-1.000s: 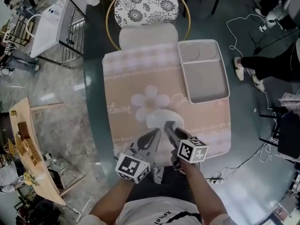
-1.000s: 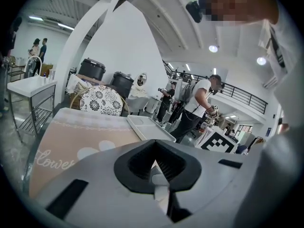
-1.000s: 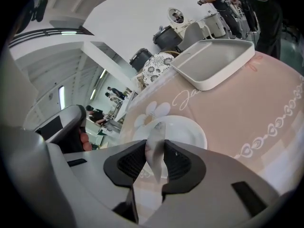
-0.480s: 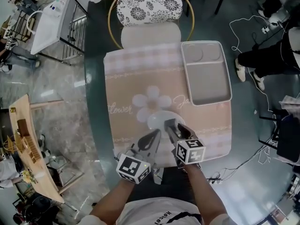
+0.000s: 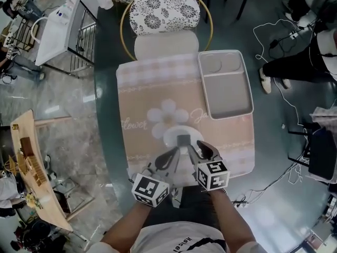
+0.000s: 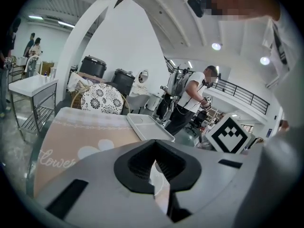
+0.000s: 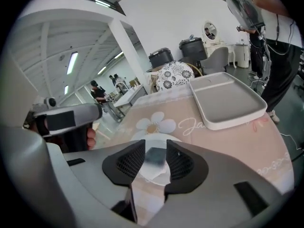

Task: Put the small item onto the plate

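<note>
A small dark grey square item [image 5: 182, 139] lies on the white round plate [image 5: 170, 136] near the front of the pink placemat. My right gripper [image 5: 200, 149] sits just behind the plate. Its jaws are closing a little but stand apart. In the right gripper view the item [image 7: 155, 158] shows in the gap of the right gripper [image 7: 156, 149], resting on the plate [image 7: 156, 137], and the pads are not touching it. My left gripper [image 5: 170, 155] is beside the plate's near left edge. In the left gripper view the left gripper [image 6: 154, 167] is shut with nothing in it.
A white divided tray [image 5: 226, 86] lies at the right of the flower-printed placemat [image 5: 152, 96]. A patterned chair [image 5: 166, 9] stands beyond the round glass table. A person stands at the right of the table, with cables on the floor. A wire rack is at far left.
My right gripper has opened and drawn back off the plate toward me. The small item now lies uncovered on the plate. The left gripper has hardly moved.
</note>
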`<state>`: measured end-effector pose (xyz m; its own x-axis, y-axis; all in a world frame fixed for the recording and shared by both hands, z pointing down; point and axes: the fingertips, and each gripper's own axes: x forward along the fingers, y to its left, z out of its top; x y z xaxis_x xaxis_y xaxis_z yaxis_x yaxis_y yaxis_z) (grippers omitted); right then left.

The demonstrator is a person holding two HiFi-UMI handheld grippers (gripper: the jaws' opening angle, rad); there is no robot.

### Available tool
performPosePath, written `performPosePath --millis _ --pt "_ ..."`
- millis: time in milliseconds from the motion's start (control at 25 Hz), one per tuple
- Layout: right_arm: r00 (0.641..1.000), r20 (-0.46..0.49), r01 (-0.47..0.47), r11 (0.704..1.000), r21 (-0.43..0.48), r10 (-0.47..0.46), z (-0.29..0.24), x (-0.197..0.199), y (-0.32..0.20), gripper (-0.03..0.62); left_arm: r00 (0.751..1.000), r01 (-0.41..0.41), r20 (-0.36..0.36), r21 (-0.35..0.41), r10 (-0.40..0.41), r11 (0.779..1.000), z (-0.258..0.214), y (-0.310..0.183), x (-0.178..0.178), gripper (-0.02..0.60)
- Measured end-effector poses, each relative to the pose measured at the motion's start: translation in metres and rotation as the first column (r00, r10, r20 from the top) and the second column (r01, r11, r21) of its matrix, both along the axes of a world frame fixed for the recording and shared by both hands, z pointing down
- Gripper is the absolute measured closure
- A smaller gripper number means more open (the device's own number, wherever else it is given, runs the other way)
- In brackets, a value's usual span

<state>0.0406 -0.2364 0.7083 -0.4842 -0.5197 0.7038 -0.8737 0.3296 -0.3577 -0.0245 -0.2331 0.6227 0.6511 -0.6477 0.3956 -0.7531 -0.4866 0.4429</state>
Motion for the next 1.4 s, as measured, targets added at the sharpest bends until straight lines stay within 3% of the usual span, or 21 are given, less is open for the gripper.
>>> performPosePath --millis 160,280,600,1000,1400 --pt "0.998 0.067 -0.004 0.996 0.088 -0.002 -0.058 -0.009 -0.001 0.533 1.0 -0.019 0.009 0.009 0.019 1.0 -0.025 0.007 0.004 0.575" --pt "0.993 0.12 -0.004 0.989 0.149 -0.014 -0.101 -0.015 0.003 0.555 0.999 -0.029 0.014 0.019 0.029 0.999 -0.049 0.014 0.007 0.575" --pt "0.983 0.176 0.005 0.957 0.29 -0.059 -0.199 -0.029 0.021 0.571 0.998 -0.05 -0.02 0.077 0.052 0.996 -0.128 0.034 0.011 0.575" --pt "0.981 0.182 -0.022 0.883 0.469 -0.072 -0.298 -0.033 0.042 0.579 0.998 -0.024 -0.047 0.188 0.034 0.982 -0.208 0.059 -0.005 0.575" --pt "0.98 0.177 -0.026 0.831 0.555 -0.087 -0.348 -0.044 0.081 0.58 0.998 -0.006 -0.053 0.262 0.021 0.965 -0.254 0.094 -0.018 0.575"
